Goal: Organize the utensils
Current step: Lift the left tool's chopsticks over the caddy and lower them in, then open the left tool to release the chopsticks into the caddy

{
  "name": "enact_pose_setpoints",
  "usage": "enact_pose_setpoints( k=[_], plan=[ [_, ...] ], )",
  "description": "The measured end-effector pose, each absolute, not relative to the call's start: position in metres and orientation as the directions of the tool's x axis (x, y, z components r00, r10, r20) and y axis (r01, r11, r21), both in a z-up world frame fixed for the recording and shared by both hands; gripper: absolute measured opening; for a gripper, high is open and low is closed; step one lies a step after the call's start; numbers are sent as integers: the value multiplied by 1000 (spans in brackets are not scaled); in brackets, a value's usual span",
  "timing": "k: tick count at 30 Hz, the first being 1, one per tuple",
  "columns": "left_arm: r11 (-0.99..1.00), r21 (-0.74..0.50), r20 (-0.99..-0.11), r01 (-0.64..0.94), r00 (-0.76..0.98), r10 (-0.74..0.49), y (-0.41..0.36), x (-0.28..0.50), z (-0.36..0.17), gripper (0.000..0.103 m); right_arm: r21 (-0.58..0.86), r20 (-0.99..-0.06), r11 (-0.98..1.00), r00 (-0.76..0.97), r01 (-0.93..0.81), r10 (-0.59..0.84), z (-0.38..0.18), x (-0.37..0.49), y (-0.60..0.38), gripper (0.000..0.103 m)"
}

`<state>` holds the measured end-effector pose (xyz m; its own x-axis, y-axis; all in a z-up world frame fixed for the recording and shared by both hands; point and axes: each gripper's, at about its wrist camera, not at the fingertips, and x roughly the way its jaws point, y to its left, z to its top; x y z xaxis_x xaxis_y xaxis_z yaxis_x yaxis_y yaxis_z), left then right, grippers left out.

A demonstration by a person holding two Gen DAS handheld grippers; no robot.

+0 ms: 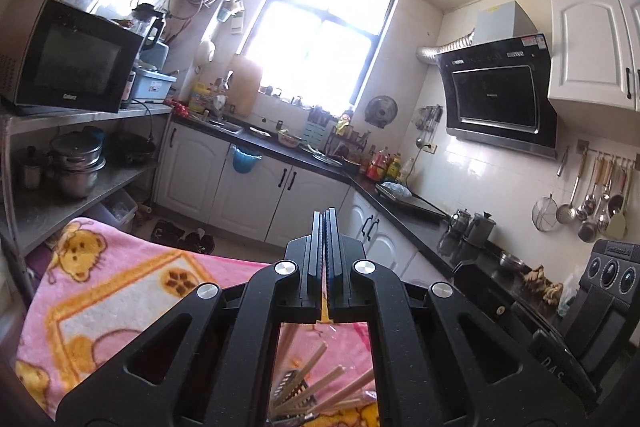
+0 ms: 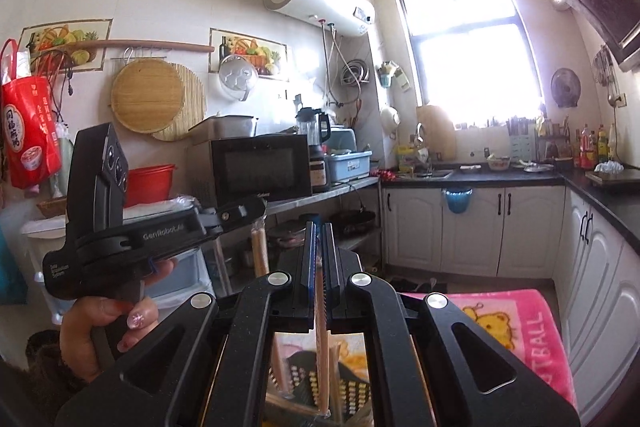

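My left gripper (image 1: 325,215) is shut with nothing between its jaws, raised over a pink cartoon blanket (image 1: 120,279). Below it, through the gripper frame, several wooden chopsticks (image 1: 316,387) stand in a dark perforated holder (image 1: 288,383). My right gripper (image 2: 318,227) is shut on a wooden chopstick (image 2: 322,347), which hangs down towards the same holder (image 2: 352,391). The left gripper's body shows in the right wrist view (image 2: 132,231), held by a hand (image 2: 100,327). The right gripper's body shows at the right edge of the left wrist view (image 1: 592,307).
A metal shelf (image 1: 80,115) with a microwave (image 1: 68,59) and pots (image 1: 78,163) stands to the left. White cabinets under a dark counter (image 1: 400,207) run along the far and right walls. Ladles hang on a rail (image 1: 600,203). A range hood (image 1: 500,95) hangs above.
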<state>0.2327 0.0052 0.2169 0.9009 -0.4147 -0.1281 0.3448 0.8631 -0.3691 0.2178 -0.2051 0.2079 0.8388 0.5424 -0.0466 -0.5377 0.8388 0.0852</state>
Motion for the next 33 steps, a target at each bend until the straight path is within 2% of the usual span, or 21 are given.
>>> enact_pose_setpoints(
  k=[6, 19, 33],
  plan=[
    [858, -391, -146, 333, 898, -414, 8, 248, 206, 0, 56, -35, 861, 861, -506, 508, 201, 236, -197, 3],
    [858, -389, -190, 335, 882, -431, -3, 265, 174, 0, 33, -100, 872, 867, -487, 488, 163, 261, -179, 3],
    [896, -333, -326, 293, 856, -401, -20, 272, 123, 0, 53, -190, 877, 857, -478, 479, 122, 270, -172, 3]
  ],
)
